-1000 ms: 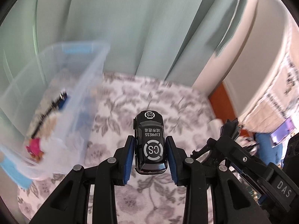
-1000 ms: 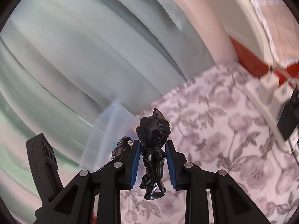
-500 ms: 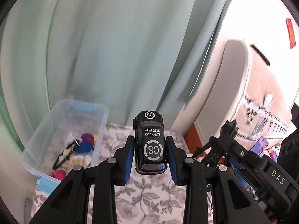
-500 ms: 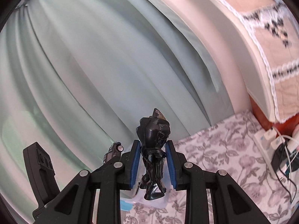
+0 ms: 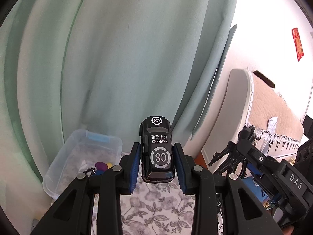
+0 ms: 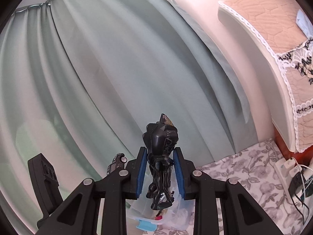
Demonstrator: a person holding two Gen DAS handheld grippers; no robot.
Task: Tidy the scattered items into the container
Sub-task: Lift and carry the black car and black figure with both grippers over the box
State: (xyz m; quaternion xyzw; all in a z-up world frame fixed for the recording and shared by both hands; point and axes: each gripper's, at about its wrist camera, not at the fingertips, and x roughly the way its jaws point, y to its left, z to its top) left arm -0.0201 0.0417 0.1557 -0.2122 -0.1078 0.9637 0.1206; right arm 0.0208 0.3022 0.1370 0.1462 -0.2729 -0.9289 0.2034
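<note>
Pale green curtains point(image 5: 127, 58) fill my view behind the floral-clothed bench point(image 5: 156, 211). My left claw point(image 5: 156, 162) pinches a black toy car point(image 5: 157, 152) beside the clear container point(image 5: 58, 168); my right claw point(image 6: 160, 168) clamps a dark figurine point(image 6: 161, 152) above that container.

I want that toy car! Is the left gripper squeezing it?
Touching: the left wrist view shows the left gripper with both blue pads pressed against the black toy car.

Toy car point(image 5: 157, 152) right of bin point(image 5: 64, 162)
</note>
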